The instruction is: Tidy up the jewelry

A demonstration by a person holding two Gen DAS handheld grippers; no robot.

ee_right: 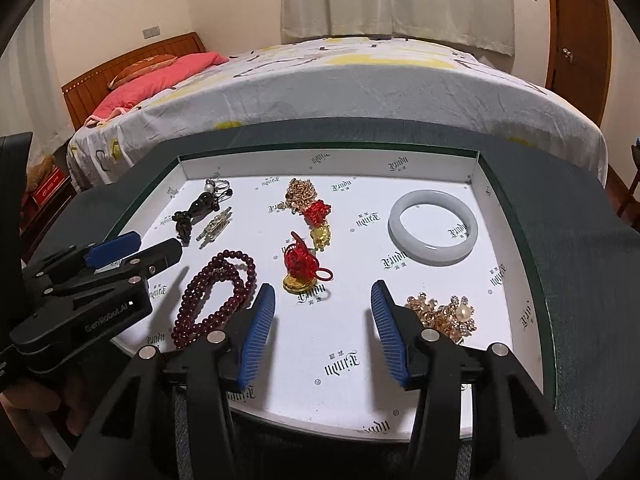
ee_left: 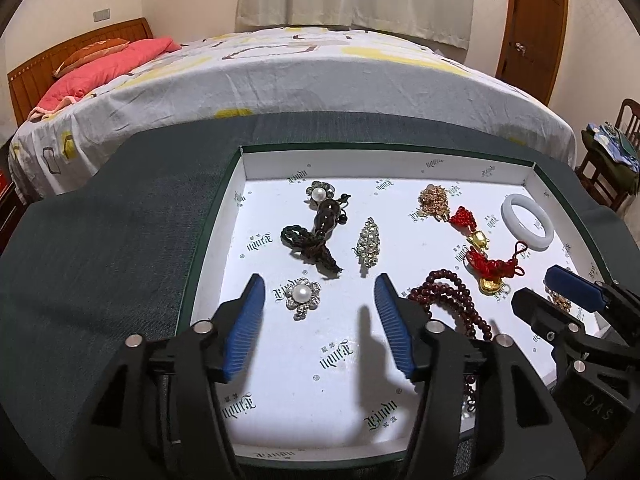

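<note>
A white printed tray [ee_left: 248,168] [ee_right: 472,172] holds the jewelry. My left gripper [ee_left: 320,288] is open and empty above its near left part; a pearl flower brooch [ee_left: 302,297] lies between the fingers. Beyond are a dark gourd pendant [ee_left: 326,220], a rhinestone clip [ee_left: 369,242] and dark red beads [ee_left: 452,300]. My right gripper [ee_right: 323,298] is open and empty over the tray's near middle. Red-knot gold charms [ee_right: 300,268] lie just beyond it, a gold pearl brooch [ee_right: 444,314] at its right finger, a white bangle [ee_right: 434,226] farther right.
The tray sits on a dark green cloth [ee_left: 100,240]. A bed [ee_left: 300,72] with a patterned sheet and pink pillow stands behind. A wooden door [ee_left: 532,20] and a chair [ee_left: 612,152] are at the right. A gold cluster [ee_right: 302,192] lies at the tray's back.
</note>
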